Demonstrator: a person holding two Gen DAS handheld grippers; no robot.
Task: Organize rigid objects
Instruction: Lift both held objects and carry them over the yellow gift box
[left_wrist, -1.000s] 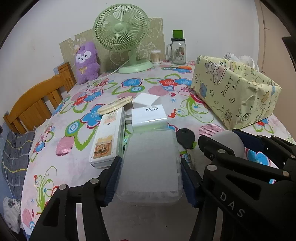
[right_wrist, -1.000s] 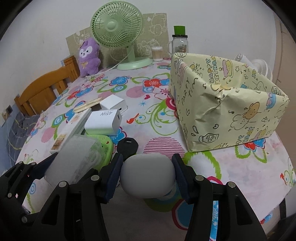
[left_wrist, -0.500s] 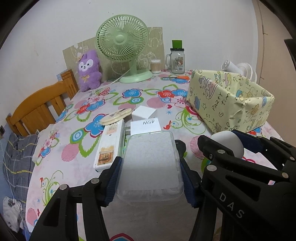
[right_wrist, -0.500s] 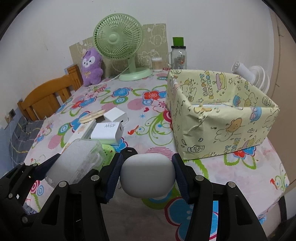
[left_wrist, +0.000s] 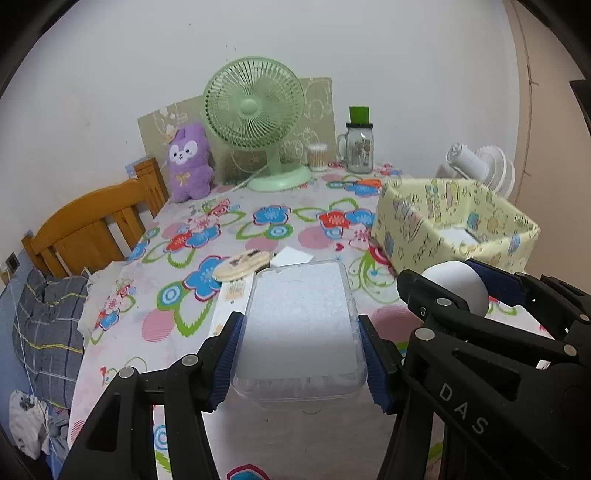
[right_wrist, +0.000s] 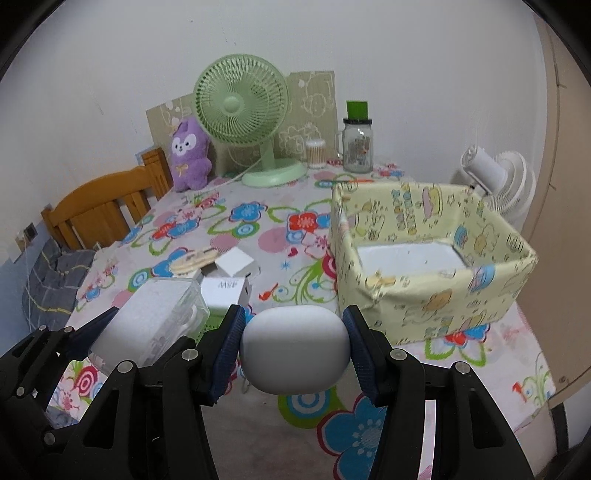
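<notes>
My left gripper (left_wrist: 301, 354) is shut on a clear plastic box (left_wrist: 299, 325) with a frosted lid, held above the table; it also shows in the right wrist view (right_wrist: 147, 325). My right gripper (right_wrist: 293, 350) is shut on a white rounded case (right_wrist: 295, 349), seen in the left wrist view too (left_wrist: 458, 290). A yellow cartoon-print storage box (right_wrist: 432, 266) stands open at the right, its white floor visible. On the floral tablecloth lie a white 45W charger (right_wrist: 227, 291), a small white cube (right_wrist: 234, 262) and a flat beige comb-like item (right_wrist: 194, 260).
A green desk fan (right_wrist: 243, 118), a purple plush toy (right_wrist: 190, 157), a cotton swab jar (right_wrist: 316, 153) and a glass mug jar (right_wrist: 357, 146) stand at the back. A white fan (right_wrist: 498, 181) is behind the box. A wooden chair (right_wrist: 99, 206) is at the left.
Both grippers have risen and pulled back from the table with their objects. The table items look smaller and the inside of the yellow box has come into view.
</notes>
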